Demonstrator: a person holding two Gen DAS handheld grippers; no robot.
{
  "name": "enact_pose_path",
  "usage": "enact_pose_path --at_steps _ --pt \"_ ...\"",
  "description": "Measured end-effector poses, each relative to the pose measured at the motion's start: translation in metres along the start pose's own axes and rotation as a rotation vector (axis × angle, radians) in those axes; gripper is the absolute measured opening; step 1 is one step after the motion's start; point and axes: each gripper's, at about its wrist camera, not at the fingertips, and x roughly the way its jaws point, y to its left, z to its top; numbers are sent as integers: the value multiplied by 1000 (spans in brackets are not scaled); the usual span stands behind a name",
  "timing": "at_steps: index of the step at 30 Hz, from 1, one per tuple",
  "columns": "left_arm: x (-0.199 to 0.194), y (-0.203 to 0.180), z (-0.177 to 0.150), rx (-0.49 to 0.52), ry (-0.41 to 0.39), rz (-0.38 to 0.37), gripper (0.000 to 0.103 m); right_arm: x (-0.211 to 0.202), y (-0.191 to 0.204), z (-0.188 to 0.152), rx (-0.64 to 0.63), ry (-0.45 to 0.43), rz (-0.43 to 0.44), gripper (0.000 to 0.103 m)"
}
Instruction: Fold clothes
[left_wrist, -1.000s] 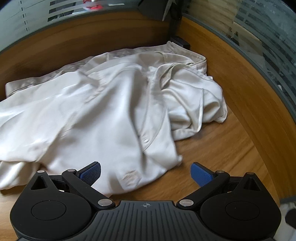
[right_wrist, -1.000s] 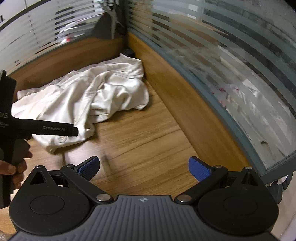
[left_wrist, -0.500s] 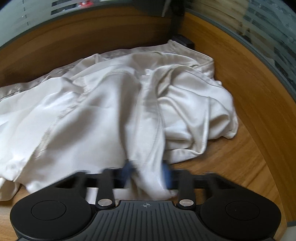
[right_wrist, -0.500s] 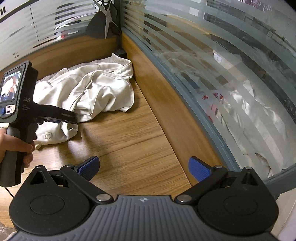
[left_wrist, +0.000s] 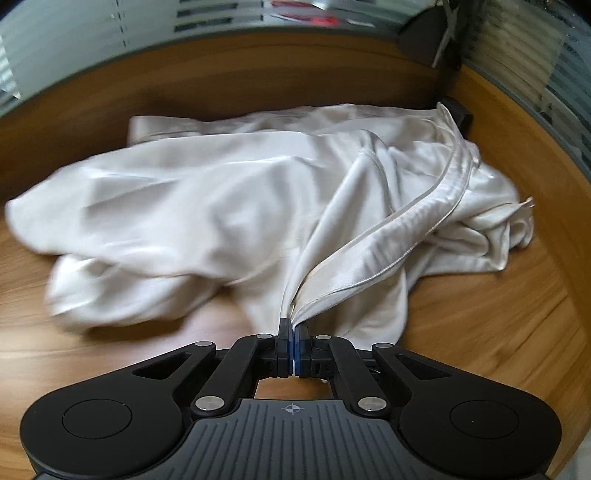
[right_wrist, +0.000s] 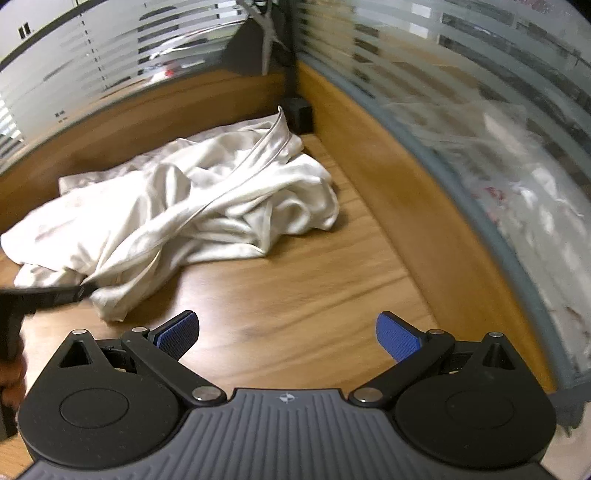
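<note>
Left wrist view: left hand-held gripper (left_wrist: 294, 341) clamped tight on a piped edge of the white garment (left_wrist: 229, 206), blue pads pressed together with cloth between them. A second ago spread wide just short of that hem; half a second ago closing over it. Edge now drawn up taut from the heap toward the camera, rest of the garment rumpled on the wooden worktop (left_wrist: 461, 332), bunched thickest on the far right of the heap. Blur at the garment's left side, so probably moving.

Right wrist view: right hand-held gripper (right_wrist: 286, 332) spread wide, nothing between its fingers, hovering over bare worktop (right_wrist: 295, 295) near the garment's (right_wrist: 207, 199) front right. Left hand-held gripper (right_wrist: 79, 291) visible as a dark bar at the garment's near left corner, a hand (right_wrist: 11, 380) below it at the frame edge.

Meaning for the task: one edge secured and lifted, garment not folded, lying crumpled. Likely use: pulling it out flat, with the free gripper available for a second corner.
</note>
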Motion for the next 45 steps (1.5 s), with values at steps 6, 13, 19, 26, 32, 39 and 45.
enact_pose_path --at_steps 6,13,19,26,32,39,45 --pt "-34 52 -29 25 62 37 3 13 25 14 44 -38 27 103" --pt "-60 108 -31 0 112 -1 11 46 45 31 64 -72 70 103" --pt "-88 131 -30 -37 56 -10 56 88 56 72 91 -88 113 103" --pt "-94 145 -23 -5 38 -41 78 151 80 130 124 -72 107 101" --pt "-95 165 -23 -41 47 -82 95 208 86 168 182 -28 73 99" --pt "-81 204 -23 -217 108 -48 95 246 93 189 204 35 60 25" --pt "-84 225 -20 -297 72 -35 95 219 126 187 123 15 213 3"
